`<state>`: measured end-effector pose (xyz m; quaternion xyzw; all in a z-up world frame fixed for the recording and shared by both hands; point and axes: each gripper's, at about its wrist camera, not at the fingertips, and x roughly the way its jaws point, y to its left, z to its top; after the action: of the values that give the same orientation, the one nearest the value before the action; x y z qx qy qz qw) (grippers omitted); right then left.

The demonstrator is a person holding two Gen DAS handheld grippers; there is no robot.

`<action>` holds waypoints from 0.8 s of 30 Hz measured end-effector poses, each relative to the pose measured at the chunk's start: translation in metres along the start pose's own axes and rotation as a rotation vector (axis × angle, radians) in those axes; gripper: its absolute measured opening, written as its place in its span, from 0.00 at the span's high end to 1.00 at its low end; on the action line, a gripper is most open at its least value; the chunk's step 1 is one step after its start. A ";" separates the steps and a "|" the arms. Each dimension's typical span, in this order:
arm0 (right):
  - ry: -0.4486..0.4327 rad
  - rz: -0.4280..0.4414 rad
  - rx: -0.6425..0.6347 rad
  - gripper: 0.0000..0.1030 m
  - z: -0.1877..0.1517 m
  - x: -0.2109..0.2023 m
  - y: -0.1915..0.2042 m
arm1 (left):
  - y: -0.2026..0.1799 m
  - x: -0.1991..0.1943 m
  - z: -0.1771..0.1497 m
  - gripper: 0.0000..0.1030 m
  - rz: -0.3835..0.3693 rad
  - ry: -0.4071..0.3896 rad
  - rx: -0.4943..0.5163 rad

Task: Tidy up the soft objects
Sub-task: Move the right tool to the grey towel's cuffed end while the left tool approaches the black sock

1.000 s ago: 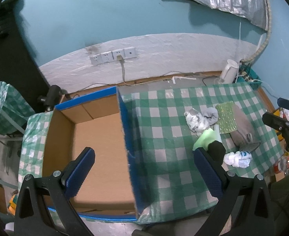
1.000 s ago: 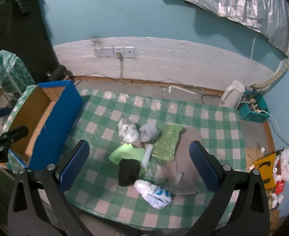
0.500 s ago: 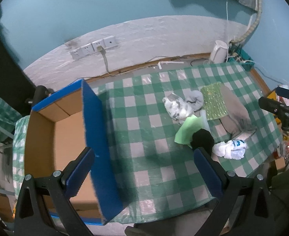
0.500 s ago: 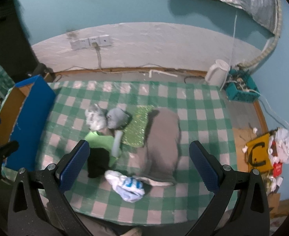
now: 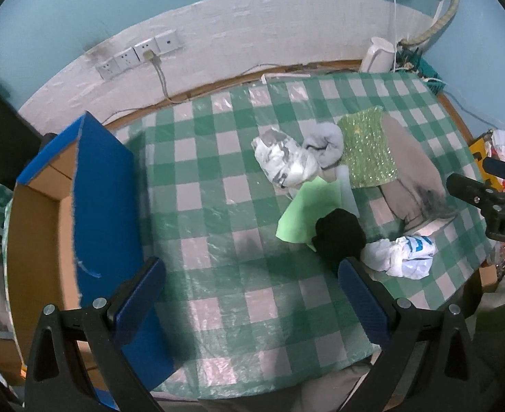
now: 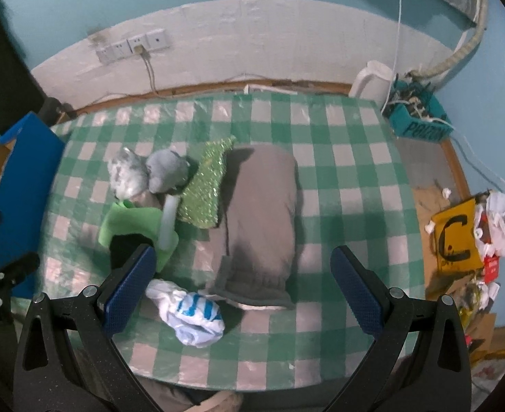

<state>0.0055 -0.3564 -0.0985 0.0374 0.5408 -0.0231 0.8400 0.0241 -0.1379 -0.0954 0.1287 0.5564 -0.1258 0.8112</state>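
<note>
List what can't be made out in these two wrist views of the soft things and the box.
- Cardboard box floor: left wrist view, hidden behind its blue wall and the left gripper; contents unknown.
- Black item: right wrist view, part-covered by the right gripper finger; type unclear.
- White bundle blue print: too crumpled to read.
- Pale tube: ends tucked under neighbouring cloths.

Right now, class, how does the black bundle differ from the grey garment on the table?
The black bundle is balled up and compact; the grey garment lies spread flat and covers far more cloth. The black bundle rests on the green cloth; the grey garment lies beside the sequinned piece. Both are soft and ungripped.
</note>
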 end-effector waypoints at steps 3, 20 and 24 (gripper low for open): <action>0.023 -0.012 -0.006 0.02 -0.001 0.013 0.000 | -0.006 0.011 0.001 0.01 0.004 0.018 0.004; 0.143 -0.056 -0.010 0.02 -0.009 0.073 -0.008 | -0.026 0.064 0.008 0.01 -0.042 0.129 -0.027; 0.173 -0.051 0.004 0.02 -0.013 0.085 -0.011 | -0.029 0.068 0.010 0.01 -0.041 0.143 -0.021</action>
<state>0.0284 -0.3658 -0.1814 0.0272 0.6122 -0.0421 0.7891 0.0460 -0.1729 -0.1577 0.1174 0.6165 -0.1268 0.7681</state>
